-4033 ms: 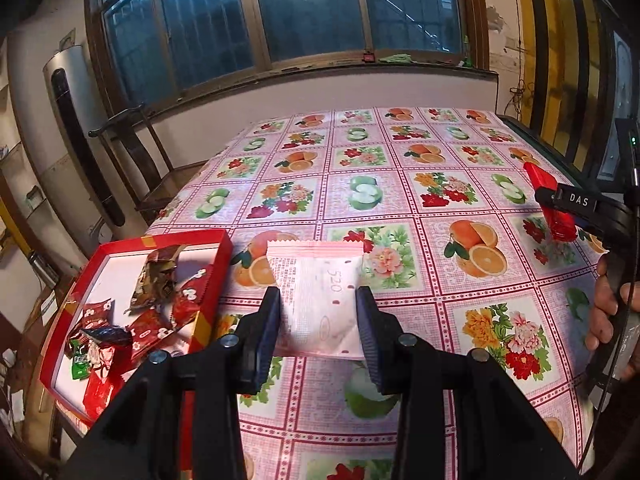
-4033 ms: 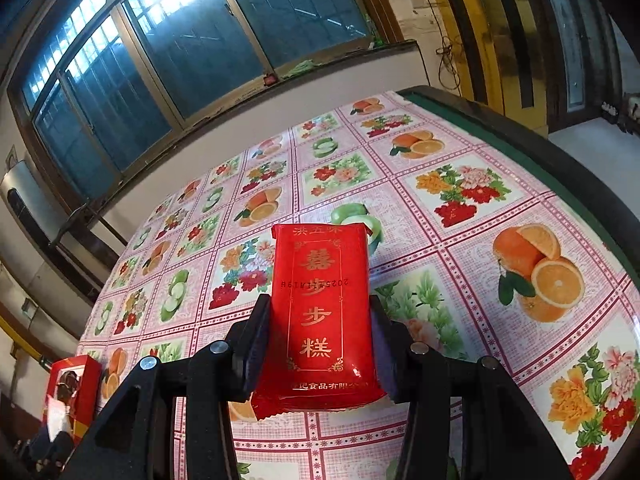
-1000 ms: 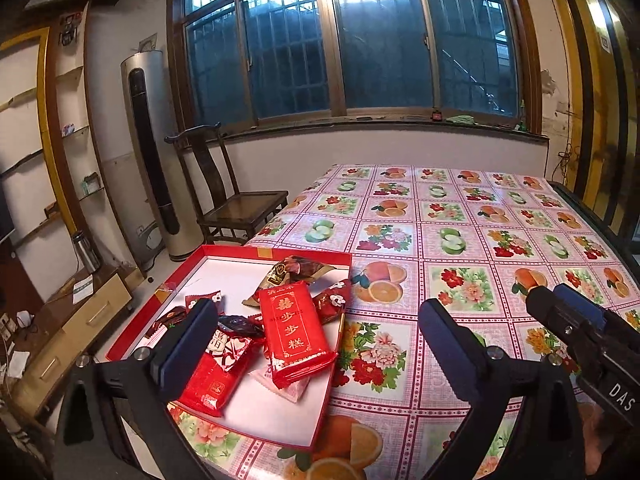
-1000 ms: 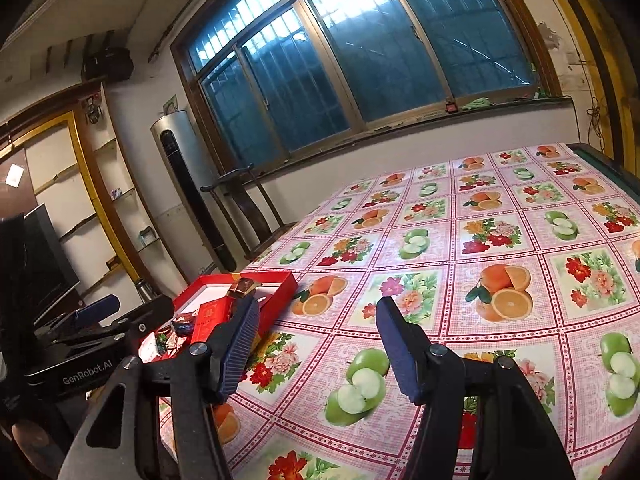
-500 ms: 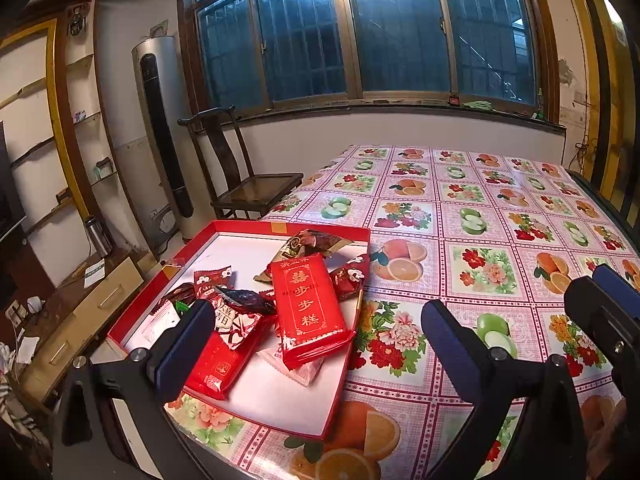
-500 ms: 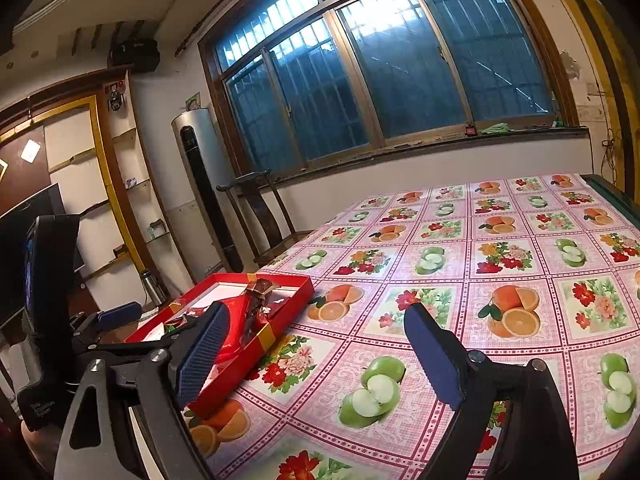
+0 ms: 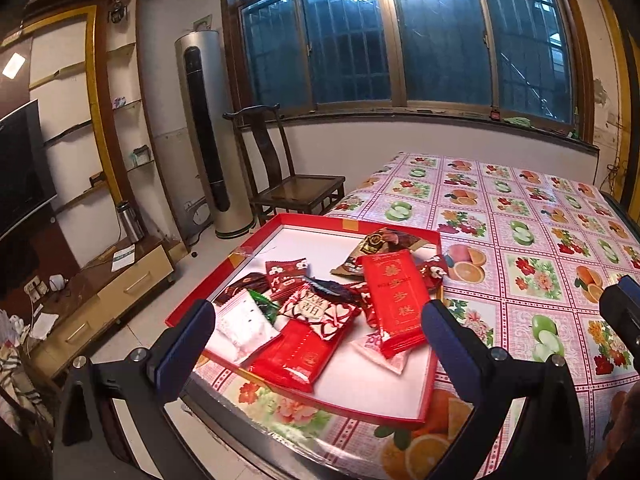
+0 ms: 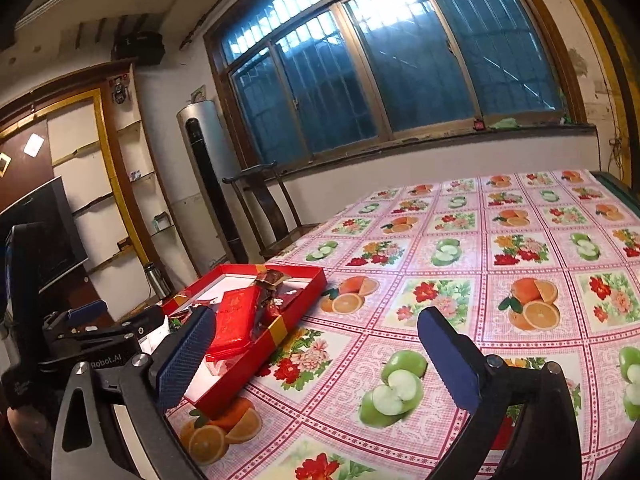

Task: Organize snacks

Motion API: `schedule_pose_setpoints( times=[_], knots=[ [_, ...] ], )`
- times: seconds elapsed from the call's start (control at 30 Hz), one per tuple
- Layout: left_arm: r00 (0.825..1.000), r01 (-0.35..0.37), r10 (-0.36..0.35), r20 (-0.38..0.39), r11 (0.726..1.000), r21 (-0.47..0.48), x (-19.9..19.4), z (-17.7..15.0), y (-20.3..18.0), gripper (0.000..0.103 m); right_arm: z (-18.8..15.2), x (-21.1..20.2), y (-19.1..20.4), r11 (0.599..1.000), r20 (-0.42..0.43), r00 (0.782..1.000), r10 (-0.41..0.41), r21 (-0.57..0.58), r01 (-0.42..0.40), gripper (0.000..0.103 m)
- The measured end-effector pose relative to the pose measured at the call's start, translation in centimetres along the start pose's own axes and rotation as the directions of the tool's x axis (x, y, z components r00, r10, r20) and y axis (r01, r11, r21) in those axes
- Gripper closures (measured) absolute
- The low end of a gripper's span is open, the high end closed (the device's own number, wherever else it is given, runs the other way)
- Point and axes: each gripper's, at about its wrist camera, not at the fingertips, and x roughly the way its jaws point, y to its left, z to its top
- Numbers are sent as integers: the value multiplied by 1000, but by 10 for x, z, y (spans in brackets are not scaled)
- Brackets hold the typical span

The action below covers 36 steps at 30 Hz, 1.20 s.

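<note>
The snacks (image 7: 320, 312) lie heaped in the red tray (image 7: 431, 384), which sits at the table (image 7: 520, 240) corner with its near-left part seeming to jut past the edge. Both the left gripper (image 7: 318, 334) and the right gripper (image 8: 316, 354) hang above with jaws spread wide, holding nothing. The likeliest trouble is a knock to the tray rim, which could tip it off the corner. The long red packet (image 7: 396, 300) rests loosely on top of others and could slide if the pile is disturbed. No snacks appear on the cloth, so sorting looks nearly complete.
</note>
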Motion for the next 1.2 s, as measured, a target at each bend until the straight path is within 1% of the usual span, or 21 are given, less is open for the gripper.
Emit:
schedule_pose_setpoints(
  times=[0.1, 0.27, 0.33, 0.43, 0.53, 0.67, 0.8, 1.0, 1.2],
  knots=[
    [1000, -15, 15, -27, 1000, -15, 6, -2, 12, 0, 1, 2, 11, 999, 26, 1000, 13, -31, -12, 1],
    [999, -45, 44, -30, 998, -40, 10, -4, 27, 0, 3, 10, 18, 1000, 54, 998, -16, -21, 17, 1],
    [997, -65, 64, -39, 997, -47, 15, -5, 32, 0, 2, 15, 20, 999, 41, 999, -33, -35, 34, 1],
    [994, -81, 77, -75, 995, -57, 25, -7, 35, 0, -1, 23, 23, 997, -9, 999, -44, -58, 43, 1],
    [991, -90, 84, -106, 994, -57, 33, -12, 36, 0, -5, 27, 26, 994, -29, 997, -66, -89, 63, 1],
    [989, -95, 87, -120, 994, -59, 37, -14, 39, 0, -8, 30, 27, 994, -58, 997, -57, -96, 51, 1],
    [988, -97, 88, -124, 993, -65, 38, -13, 41, 0, -8, 31, 25, 995, -65, 996, -54, -84, 49, 1],
    [988, -100, 90, -128, 992, -76, 37, -13, 43, 0, -10, 32, 29, 995, -82, 996, -42, -96, 34, 1],
    [987, -101, 91, -129, 992, -74, 37, -13, 43, 0, -10, 31, 31, 994, -73, 997, -35, -107, 27, 1]
  ],
)
